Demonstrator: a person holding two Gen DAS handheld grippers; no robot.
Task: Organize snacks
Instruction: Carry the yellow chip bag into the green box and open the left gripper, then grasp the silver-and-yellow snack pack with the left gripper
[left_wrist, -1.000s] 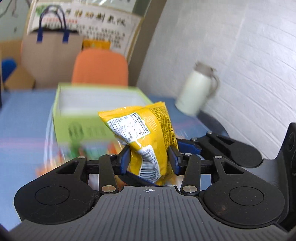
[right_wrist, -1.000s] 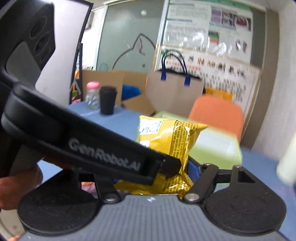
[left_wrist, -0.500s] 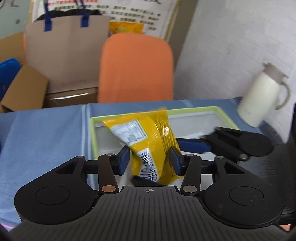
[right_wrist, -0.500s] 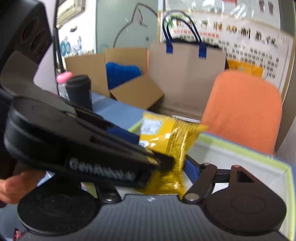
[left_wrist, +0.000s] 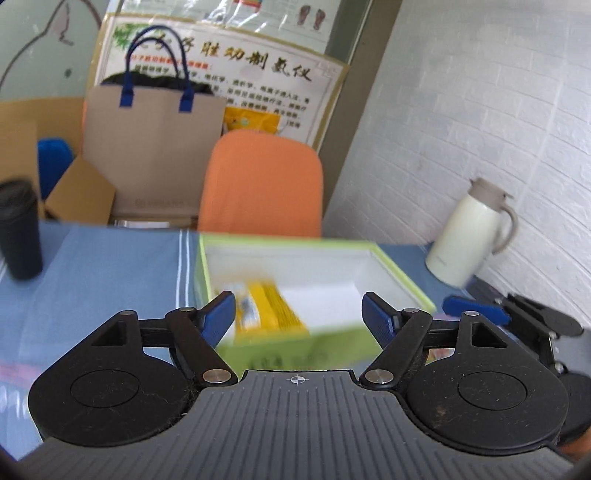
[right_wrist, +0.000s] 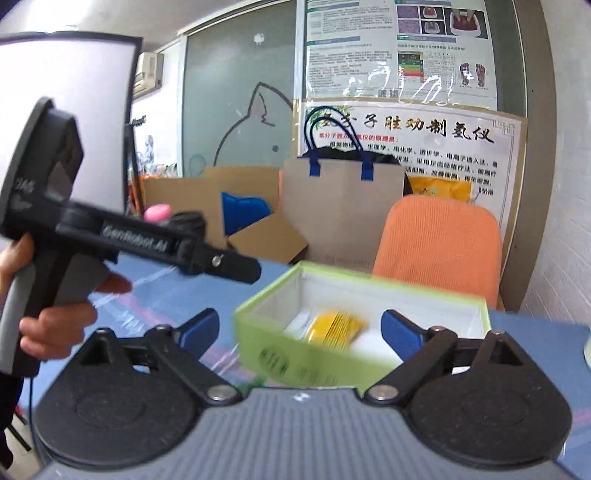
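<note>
A yellow snack bag (left_wrist: 269, 308) lies inside the open green box (left_wrist: 402, 282) with a white lining, on the blue tablecloth. It also shows in the right wrist view (right_wrist: 338, 326), inside the same box (right_wrist: 295, 360). My left gripper (left_wrist: 298, 312) is open and empty, just in front of the box. My right gripper (right_wrist: 300, 332) is open and empty, at the box's near corner. The right gripper's blue fingertips (left_wrist: 472, 308) show at the right of the left wrist view. The left gripper's body (right_wrist: 122, 240), held by a hand, shows at the left of the right wrist view.
A white thermos jug (left_wrist: 469, 236) stands at the right by the brick wall. A dark cup (left_wrist: 20, 229) stands at the table's left. An orange chair (left_wrist: 262, 188), a paper bag (left_wrist: 155, 147) and cardboard boxes are behind the table.
Both grippers opened and let go of the yellow snack bag, which now lies in the green box. Both grippers have drawn back from the box.
</note>
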